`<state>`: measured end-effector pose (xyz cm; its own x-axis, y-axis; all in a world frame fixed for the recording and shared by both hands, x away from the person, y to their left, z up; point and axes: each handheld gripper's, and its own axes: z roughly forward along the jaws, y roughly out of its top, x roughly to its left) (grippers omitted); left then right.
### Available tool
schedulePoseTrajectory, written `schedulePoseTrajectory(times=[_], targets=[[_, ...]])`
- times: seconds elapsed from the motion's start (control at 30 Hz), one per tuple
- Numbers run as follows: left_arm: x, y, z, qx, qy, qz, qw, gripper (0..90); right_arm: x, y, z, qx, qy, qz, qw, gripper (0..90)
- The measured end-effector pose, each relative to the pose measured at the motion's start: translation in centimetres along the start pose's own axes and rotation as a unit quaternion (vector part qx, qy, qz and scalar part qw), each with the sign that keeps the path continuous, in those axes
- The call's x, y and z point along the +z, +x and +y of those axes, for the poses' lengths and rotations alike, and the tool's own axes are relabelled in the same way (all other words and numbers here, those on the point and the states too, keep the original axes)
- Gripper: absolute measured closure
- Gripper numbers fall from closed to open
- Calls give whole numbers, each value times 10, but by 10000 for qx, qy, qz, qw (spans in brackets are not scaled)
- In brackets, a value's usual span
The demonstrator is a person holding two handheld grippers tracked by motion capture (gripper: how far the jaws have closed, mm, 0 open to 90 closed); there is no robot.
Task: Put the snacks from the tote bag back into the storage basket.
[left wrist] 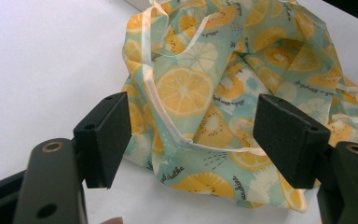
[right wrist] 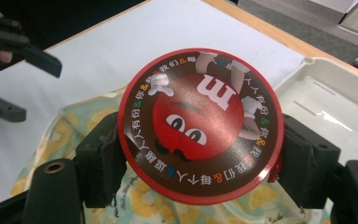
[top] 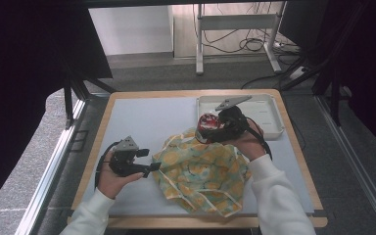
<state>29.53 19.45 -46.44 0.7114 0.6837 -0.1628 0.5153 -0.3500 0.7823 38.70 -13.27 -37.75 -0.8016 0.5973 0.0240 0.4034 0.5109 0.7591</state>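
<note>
The right gripper [right wrist: 200, 154] is clamped on a round red tin [right wrist: 200, 123], one black jaw pressed against each side of its rim. The tin's lid faces the right gripper view, printed with a red cartoon candy face and a ring of small coloured characters on brown. In the high view the right gripper [top: 220, 128] holds the tin [top: 207, 126] just above the far edge of the bag [top: 200, 171], between the bag and the white tray [top: 269, 125].

The left gripper [left wrist: 191, 140] has its jaws wide apart, with nothing between them. They point at the near-left edge of the bag [left wrist: 223, 93], whose folds and pale edging lie just beyond the pads. In the high view the left gripper [top: 147, 160] sits just left of the bag, its lower jaw tip close to the fabric; I cannot tell whether it touches.

The bag is a crumpled cloth one, pale green with orange and lemon slices, lying on the grey mat of the tabletop [top: 142, 115]. The tray stands beyond the bag, to its right, at the tabletop's far right corner. A white sleeve [top: 279, 196] runs up on the bag's right side to the hand on the right gripper.
</note>
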Motion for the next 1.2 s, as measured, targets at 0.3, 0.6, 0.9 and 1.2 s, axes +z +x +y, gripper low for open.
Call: schedulePoseTrajectory(times=[0.3,0.6,0.9,1.2], targets=[[0,1,0,-23,-6,-2,10000,283,7,-16,7,78,29,-47,10000,257],[1,2,-1,-23,21,-5,10000,282,16,-33,11,199,62,-119,9997,257],[1,3,-1,-39,18,-8,10000,281,25,-48,16,254,135,-200,9994,257],[1,3,-1,-51,32,-20,10000,282,36,-63,19,365,179,-314,9987,257]])
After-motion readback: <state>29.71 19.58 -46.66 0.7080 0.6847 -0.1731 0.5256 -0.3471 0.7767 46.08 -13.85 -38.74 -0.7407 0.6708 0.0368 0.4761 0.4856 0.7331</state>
